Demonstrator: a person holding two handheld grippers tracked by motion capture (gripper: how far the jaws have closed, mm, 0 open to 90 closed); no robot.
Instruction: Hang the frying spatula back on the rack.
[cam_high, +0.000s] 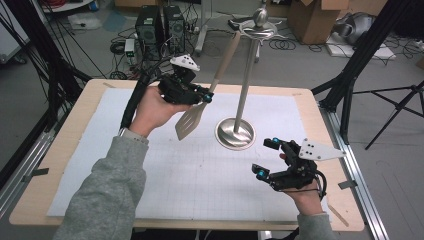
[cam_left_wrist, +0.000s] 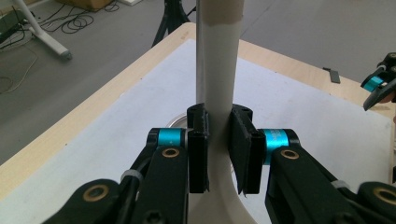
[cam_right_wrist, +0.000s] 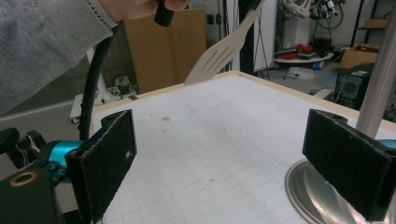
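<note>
The slotted spatula (cam_high: 192, 120) is clamped at its handle by the left tool (cam_high: 204, 95); the right tool (cam_high: 264, 158) is held wide beside the stand (cam_high: 235, 132).

I see a pale wooden table (cam_high: 65, 150) with a white gridded paper mat (cam_high: 200, 175) over its top. Beyond the left gripper, two black computer towers (cam_high: 160, 27) stand on the grey floor (cam_high: 300, 65) among tangled black cables (cam_high: 282, 44). Brown cardboard boxes (cam_high: 320, 17) sit farther right, beside black tripod legs (cam_high: 395, 110).
</note>
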